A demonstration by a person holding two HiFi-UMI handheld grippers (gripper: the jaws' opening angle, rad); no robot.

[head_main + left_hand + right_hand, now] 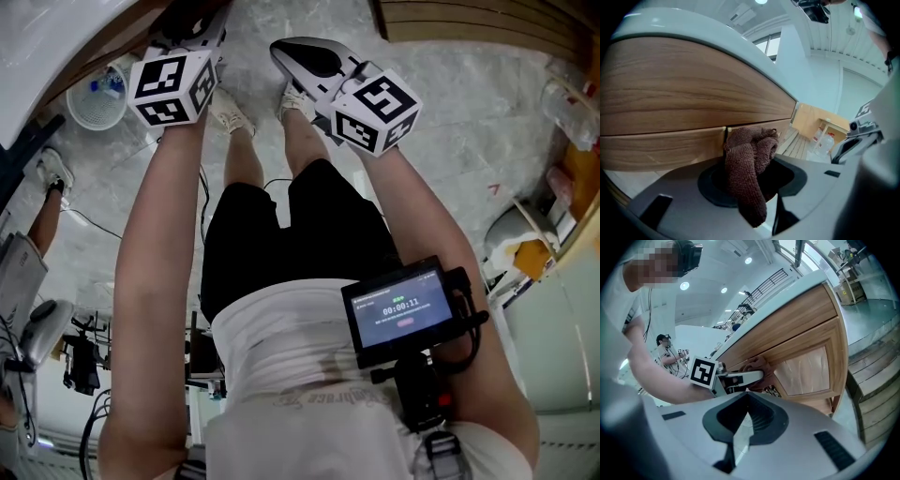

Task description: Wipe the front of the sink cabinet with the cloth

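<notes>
Cloth [747, 173] lengthwise in L gripper [759, 376], toward cabinet [670, 108]

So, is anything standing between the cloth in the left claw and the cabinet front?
Nothing visible. The cloth, clamped in the left claw, appears to lie against the wooden cabinet front, near a seam between panels. The right claw is empty and held apart from it.

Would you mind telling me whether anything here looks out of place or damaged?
Nothing stands out: the brown cloth sits bunched in the left hand-held gripper against the wooden cabinet front, which looks intact.
</notes>
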